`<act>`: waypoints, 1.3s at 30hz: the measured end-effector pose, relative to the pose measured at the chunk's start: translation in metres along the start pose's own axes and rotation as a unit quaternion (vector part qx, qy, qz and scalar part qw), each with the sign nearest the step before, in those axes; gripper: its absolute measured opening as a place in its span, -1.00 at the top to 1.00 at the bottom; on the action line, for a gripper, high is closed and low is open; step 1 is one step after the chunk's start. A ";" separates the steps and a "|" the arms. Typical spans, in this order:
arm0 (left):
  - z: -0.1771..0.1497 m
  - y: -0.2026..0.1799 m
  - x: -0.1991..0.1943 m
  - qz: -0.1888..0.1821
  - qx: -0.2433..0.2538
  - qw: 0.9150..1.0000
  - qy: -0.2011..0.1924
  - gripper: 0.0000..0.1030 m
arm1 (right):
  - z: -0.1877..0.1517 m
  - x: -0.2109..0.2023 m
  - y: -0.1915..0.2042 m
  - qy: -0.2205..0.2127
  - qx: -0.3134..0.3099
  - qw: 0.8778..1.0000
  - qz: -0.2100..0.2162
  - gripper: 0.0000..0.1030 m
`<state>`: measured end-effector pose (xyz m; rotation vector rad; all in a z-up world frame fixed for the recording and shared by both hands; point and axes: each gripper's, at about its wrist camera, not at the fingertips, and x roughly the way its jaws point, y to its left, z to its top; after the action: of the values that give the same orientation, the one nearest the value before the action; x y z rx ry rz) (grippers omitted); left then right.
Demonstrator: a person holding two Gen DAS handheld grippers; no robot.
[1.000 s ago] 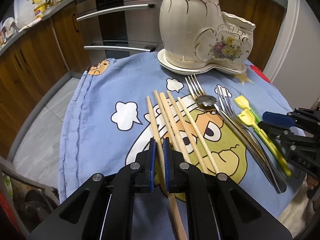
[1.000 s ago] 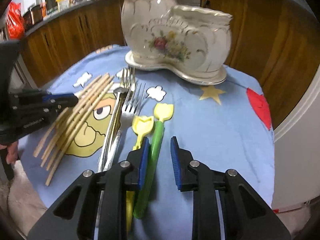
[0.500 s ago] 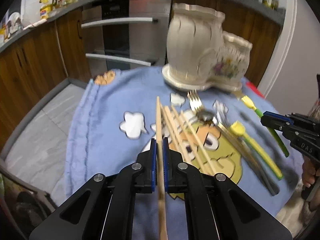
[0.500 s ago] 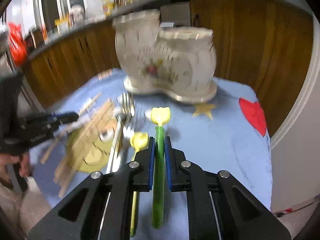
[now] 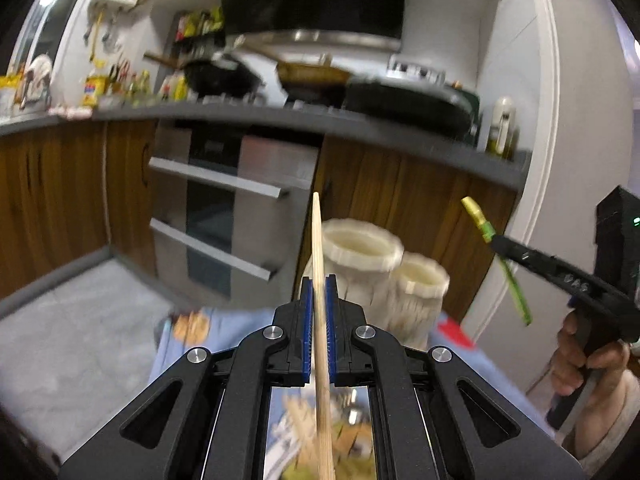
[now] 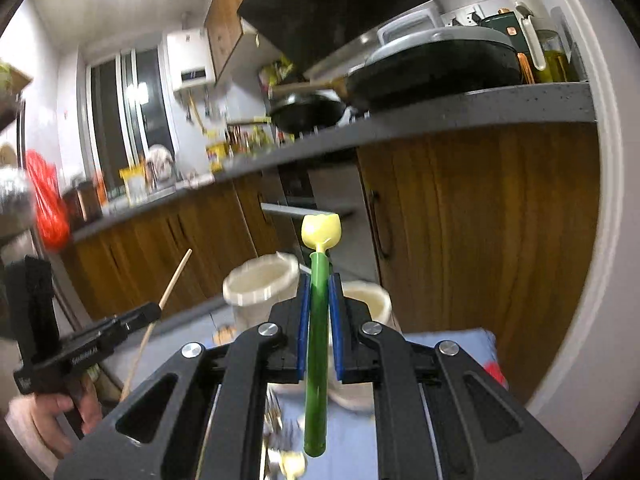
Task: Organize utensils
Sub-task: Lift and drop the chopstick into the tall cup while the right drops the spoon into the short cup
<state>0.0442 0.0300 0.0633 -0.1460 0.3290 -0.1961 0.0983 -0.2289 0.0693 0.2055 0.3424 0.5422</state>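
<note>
My left gripper [image 5: 319, 292] is shut on a wooden chopstick [image 5: 317, 240] and holds it raised, tip up, in front of the cream ceramic two-cup holder [image 5: 362, 248]. My right gripper [image 6: 319, 288] is shut on a green-handled utensil with a yellow tulip head [image 6: 320, 232], lifted above the table near the holder [image 6: 260, 280]. The right gripper with the green utensil [image 5: 508, 264] shows at the right of the left wrist view. The left gripper with its chopstick [image 6: 172, 284] shows at the left of the right wrist view.
Blurred chopsticks [image 5: 300, 424] and forks [image 6: 274, 408] lie on the blue cartoon tablecloth [image 5: 180, 340] below the grippers. Wooden cabinets [image 6: 480, 220], an oven [image 5: 224, 208] and a grey counter with pans [image 5: 312, 76] stand behind the table.
Both grippers rose and tilted upward with their utensils, from just above the tablecloth to the level of the holder's rims. A second ago both utensils lay on the cloth.
</note>
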 end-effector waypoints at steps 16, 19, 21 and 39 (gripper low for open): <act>0.078 -0.030 0.088 -0.036 0.001 0.993 -0.114 0.88 | 0.017 0.091 -0.034 -0.007 0.049 0.999 0.020 0.81; 0.081 -0.030 0.098 -0.020 0.004 0.992 -0.128 0.87 | 0.011 0.095 -0.035 -0.009 0.039 0.999 0.009 0.81; 0.078 -0.030 0.108 -0.005 0.010 0.992 -0.127 0.87 | 0.009 0.098 -0.033 -0.014 0.029 0.999 -0.002 0.81; 0.028 -0.029 0.079 0.013 0.018 0.996 -0.083 0.87 | -0.015 0.075 -0.011 0.035 -0.028 0.997 -0.059 0.82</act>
<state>0.1220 -0.0123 0.0701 -0.1204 0.1613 -0.1624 0.1579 -0.1968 0.0325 0.1109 0.4051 0.4426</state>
